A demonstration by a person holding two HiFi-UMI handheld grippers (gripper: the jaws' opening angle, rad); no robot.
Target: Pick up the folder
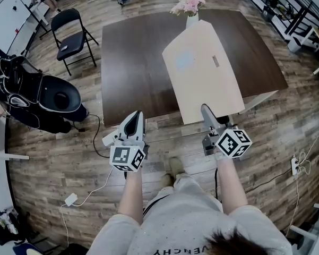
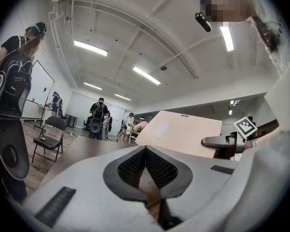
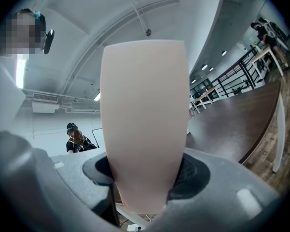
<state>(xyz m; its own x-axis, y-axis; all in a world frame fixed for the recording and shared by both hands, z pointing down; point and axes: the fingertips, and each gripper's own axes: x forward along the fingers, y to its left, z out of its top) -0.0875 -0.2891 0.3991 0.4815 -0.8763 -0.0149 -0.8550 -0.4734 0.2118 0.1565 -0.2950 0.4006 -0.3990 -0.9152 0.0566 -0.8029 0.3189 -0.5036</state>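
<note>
The folder [image 1: 204,70] is a large beige board with a small label, and it hangs tilted over the right half of the dark table [image 1: 132,62]. My right gripper [image 1: 207,111] is shut on its near edge. In the right gripper view the folder [image 3: 145,115] rises straight up between the two pads and fills the middle. My left gripper [image 1: 136,117] hovers off the table's near edge, left of the folder. Its pads [image 2: 157,167] meet at the tip with nothing between them. The left gripper view shows the folder [image 2: 183,132] and my right gripper [image 2: 222,140] to its right.
A vase of pink flowers [image 1: 190,7] stands at the table's far edge, behind the folder. A black folding chair [image 1: 71,36] and a black bag [image 1: 53,97] are on the wooden floor to the left. A power strip [image 1: 295,165] lies at the right. People stand far off [image 2: 99,117].
</note>
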